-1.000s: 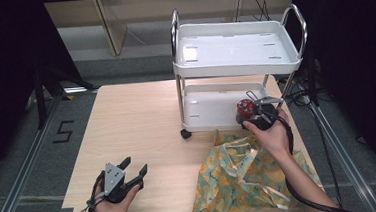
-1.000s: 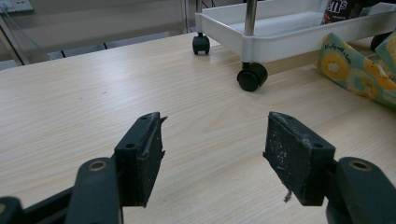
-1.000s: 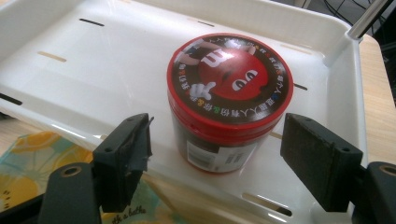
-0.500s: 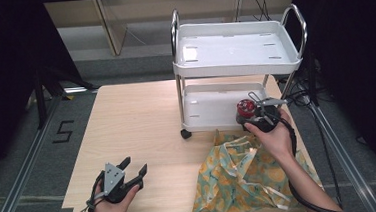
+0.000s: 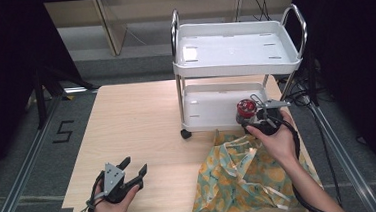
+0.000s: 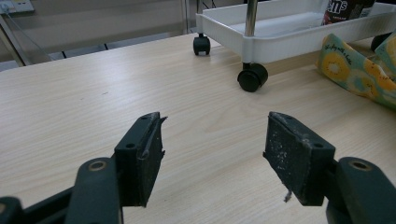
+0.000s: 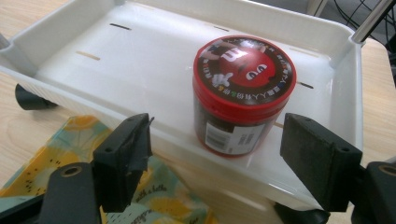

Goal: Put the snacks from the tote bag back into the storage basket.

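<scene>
A light wooden table (image 5: 137,129) carries a white two-tier trolley (image 5: 237,57) on black castors, and in front of it, at the person's right, lies a crumpled yellow-and-teal fruit-print cloth bag (image 5: 241,175). On the trolley's lower tray (image 7: 116,60), near its front rim, stands a red-lidded M&M's jar (image 7: 243,95), upright, with its barcode label facing the camera of the right gripper view. The right claw (image 7: 219,161) is spread wide, one jaw to each side of the jar and both clear of it, just outside the tray's front rim above the bag. The left claw (image 5: 130,170) is also apart, holding nothing, low over bare table well away from the trolley. I judge the jar to be set down on the lower tray and let go, so the placing step looks finished or at its very end. The next move probably calls for drawing the right claw straight back without nudging the jar, then turning to the bag; whether it holds anything more I cannot tell.
</scene>
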Available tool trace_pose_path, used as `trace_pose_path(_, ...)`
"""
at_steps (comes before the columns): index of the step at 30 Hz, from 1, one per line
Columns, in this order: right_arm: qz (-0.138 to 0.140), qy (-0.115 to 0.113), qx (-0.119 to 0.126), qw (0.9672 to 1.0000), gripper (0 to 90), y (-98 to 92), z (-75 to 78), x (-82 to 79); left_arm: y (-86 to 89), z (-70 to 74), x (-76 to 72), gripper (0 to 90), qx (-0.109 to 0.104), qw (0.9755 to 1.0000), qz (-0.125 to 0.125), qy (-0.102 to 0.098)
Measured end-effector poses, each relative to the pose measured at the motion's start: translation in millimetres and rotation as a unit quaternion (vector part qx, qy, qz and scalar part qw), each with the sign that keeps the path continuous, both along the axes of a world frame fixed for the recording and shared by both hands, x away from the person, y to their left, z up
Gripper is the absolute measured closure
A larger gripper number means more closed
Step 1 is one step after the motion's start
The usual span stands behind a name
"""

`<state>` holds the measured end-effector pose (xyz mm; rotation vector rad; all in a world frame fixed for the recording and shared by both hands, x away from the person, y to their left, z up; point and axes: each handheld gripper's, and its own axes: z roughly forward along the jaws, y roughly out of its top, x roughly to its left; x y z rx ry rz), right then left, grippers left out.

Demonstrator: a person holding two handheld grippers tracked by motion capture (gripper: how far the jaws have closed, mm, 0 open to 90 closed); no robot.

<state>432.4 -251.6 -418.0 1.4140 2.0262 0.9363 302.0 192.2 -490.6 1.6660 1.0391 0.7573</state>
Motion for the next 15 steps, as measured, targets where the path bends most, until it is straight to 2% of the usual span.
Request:
trace_pose_path(1, 0.013, -0.011, -0.010, 0.9998, 25.6, -2.3, -0.9, 0.4, 0.1, 0.5, -0.6, 36.3, 0.002, 1.0000, 0.002, 0.001)
trace_pose_path(2, 0.003, -0.002, 0.000, 1.0000, 25.6, -0.7, 0.4, -1.9, 0.0, 0.4, -0.5, 36.3, 0.001, 1.0000, 0.002, 0.000)
trace_pose_path(3, 0.005, -0.007, -0.002, 1.0000, 25.6, -0.9, -0.5, -1.6, 0.2, 0.4, -0.4, 36.3, 0.002, 1.0000, 0.001, 0.000)
trace_pose_path(4, 0.009, 0.001, -0.006, 0.9999, 25.6, -1.3, 0.4, -2.2, 0.3, 0.4, -0.4, 36.3, 0.002, 1.0000, 0.002, 0.000)
trace_pose_path(6, 0.014, -0.005, 0.001, 0.9999, 25.6, -1.9, 0.5, -4.5, 0.3, 0.4, -0.5, 36.3, 0.003, 1.0000, 0.001, 0.001)
trace_pose_path(8, 0.014, -0.003, -0.004, 0.9999, 25.6, -3.2, 0.6, -5.7, 0.1, 0.4, -0.6, 36.3, 0.002, 1.0000, 0.002, 0.001)
trace_pose_path(10, 0.008, 0.003, 0.007, 0.9999, 25.6, -2.4, 0.8, -7.9, -0.2, 0.1, 0.0, 36.3, 0.000, 1.0000, 0.000, 0.000)
trace_pose_path(12, 0.012, -0.002, -0.004, 0.9999, 25.6, -5.3, 1.0, -8.9, -0.4, 0.0, -0.1, 36.3, 0.000, 1.0000, 0.000, 0.000)
trace_pose_path(13, 0.013, -0.003, 0.006, 0.9999, 25.6, -4.7, 1.1, -9.6, -0.4, -0.1, -0.1, 36.3, -0.001, 1.0000, 0.000, 0.000)
trace_pose_path(14, 0.017, -0.012, -0.005, 0.9998, 25.6, -6.9, -0.6, -9.1, -0.3, -0.1, -0.2, 36.3, 0.000, 1.0000, 0.000, 0.000)
trace_pose_path(15, 0.007, 0.002, 0.002, 1.0000, 25.6, -6.2, 1.8, -11.7, -0.3, 0.0, -0.2, 36.3, 0.000, 1.0000, 0.000, 0.000)
